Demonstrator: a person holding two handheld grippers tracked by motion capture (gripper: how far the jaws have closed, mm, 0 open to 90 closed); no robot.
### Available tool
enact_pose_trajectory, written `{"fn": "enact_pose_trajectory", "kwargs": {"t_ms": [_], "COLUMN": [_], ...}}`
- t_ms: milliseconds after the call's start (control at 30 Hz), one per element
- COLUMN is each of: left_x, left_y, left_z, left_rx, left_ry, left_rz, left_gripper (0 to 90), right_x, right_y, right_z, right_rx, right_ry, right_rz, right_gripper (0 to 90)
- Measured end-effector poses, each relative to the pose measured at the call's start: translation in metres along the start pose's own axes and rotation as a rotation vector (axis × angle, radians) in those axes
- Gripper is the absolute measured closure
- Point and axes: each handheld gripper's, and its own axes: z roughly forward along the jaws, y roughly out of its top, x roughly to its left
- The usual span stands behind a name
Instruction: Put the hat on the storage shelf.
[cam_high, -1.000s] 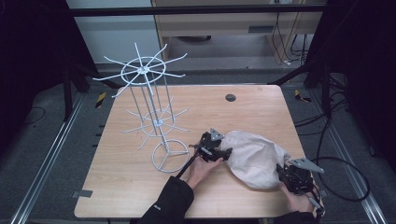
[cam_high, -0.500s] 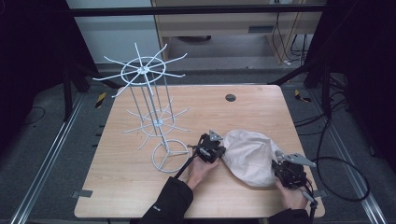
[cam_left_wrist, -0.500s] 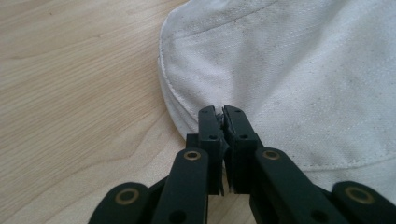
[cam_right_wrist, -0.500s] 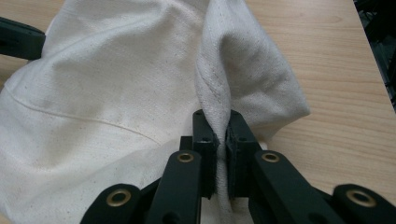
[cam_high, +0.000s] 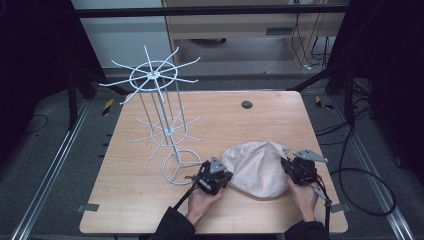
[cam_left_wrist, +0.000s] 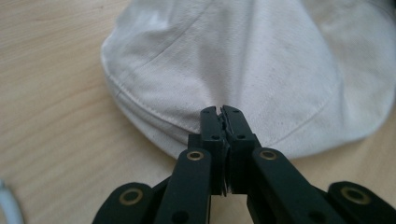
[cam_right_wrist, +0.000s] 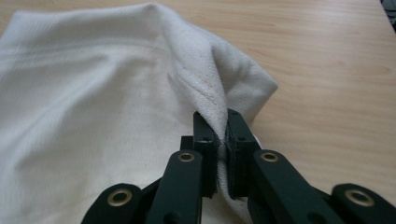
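Hat (cam_high: 260, 167), soft and cream, lay on the near right part of the wooden counter (cam_high: 140, 200), between the two grippers. It looked like a cloth hat or cap, though it was too crumpled to be sure.

Nearest the person, the left gripper (cam_high: 212, 179) sat at the left edge of the hat. In the left gripper view its jaws were pressed tight together. The stitched edge of the hat (cam_left_wrist: 252, 79) lay right at the tips, so they seemed to pinch it, but I could not tell how much cloth was caught.

The right gripper (cam_high: 300, 170) was at the right edge. In the right gripper view its jaws were clamped on a fold of the hat (cam_right_wrist: 116, 102), and the cloth stood up in a ridge between them.

Farther back, to the left, stood a white wire rack (cam_high: 160, 120) with arms sticking out like spokes. A small dark dot (cam_high: 246, 104) sat near the far edge of the counter.

The step in hand looked like lifting the hat with both grippers. To do it well, both should rise together and level. They should keep the hat spread, not pulled hard. If the rack was the goal, the hat should go high enough to clear the wire arms.
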Motion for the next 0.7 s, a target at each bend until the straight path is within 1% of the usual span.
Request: {"fn": "enact_pose_trajectory", "kwargs": {"t_ms": [67, 167, 200, 267, 300, 333, 367, 433, 467, 500, 533, 567, 600, 667, 700], "left_x": [-0.007, -0.011, -0.012, -0.009, -0.006, -0.003, 0.000, 0.009, 0.012, 0.018, 0.021, 0.023, 0.027, 0.032, 0.036], "left_y": [-0.007, -0.010, -0.010, -0.008, -0.006, -0.004, -0.002, 0.003, 0.005, 0.008, 0.010, 0.012, 0.014, 0.016, 0.016], "left_z": [-0.005, -0.010, -0.010, -0.018, -0.022, -0.027, -0.030, -0.033, -0.033, -0.031, -0.028, -0.024, -0.020, -0.012, -0.007], "left_rx": [-0.008, -0.013, -0.019, -0.028, -0.043, -0.053, -0.060, -0.080, -0.086, -0.095, -0.095, -0.105, -0.097, -0.098, -0.091], "left_ry": [0.006, 0.012, 0.014, 0.036, 0.052, 0.060, 0.063, 0.096, 0.101, 0.093, 0.087, 0.100, 0.106, 0.113, 0.110], "left_rz": [0.005, 0.008, 0.001, -0.003, -0.005, -0.008, -0.009, 0.000, 0.001, -0.007, -0.002, 0.010, 0.026, 0.025, 0.026], "left_gripper": [88.1, 87.7, 87.1, 84.6, 78.8, 72.8, 70.4, 63.3, 59.7, 56.6, 53.2, 50.7, 48.2, 42.8, 41.9], "right_x": [0.003, 0.007, 0.007, 0.007, 0.007, 0.006, 0.005, 0.004, 0.004, 0.004, 0.005, 0.006, 0.006, 0.009, 0.011], "right_y": [0.005, 0.009, 0.009, 0.010, 0.010, 0.011, 0.011, 0.011, 0.010, 0.010, 0.009, 0.008, 0.006, 0.001, -0.003], "right_z": [0.007, 0.013, 0.014, 0.010, 0.006, 0.002, -0.002, -0.012, -0.016, -0.020, -0.025, -0.029, -0.033, -0.039, -0.041], "right_rx": [-0.004, 0.001, 0.002, -0.003, -0.006, -0.013, -0.023, -0.035, -0.043, -0.048, -0.050, -0.051, -0.043, -0.024, -0.017], "right_ry": [0.011, 0.012, 0.006, 0.002, 0.006, -0.001, -0.002, -0.012, -0.014, -0.016, -0.017, -0.013, -0.016, -0.028, -0.027], "right_rz": [-0.007, -0.023, -0.028, -0.030, -0.024, -0.031, -0.034, -0.049, -0.048, -0.051, -0.049, -0.047, -0.047, -0.041, -0.036], "right_gripper": [84.9, 82.5, 79.8, 72.9, 69.5, 65.4, 63.0, 57.1, 53.9, 50.8, 47.9, 44.8, 42.3, 39.5, 38.5]}}
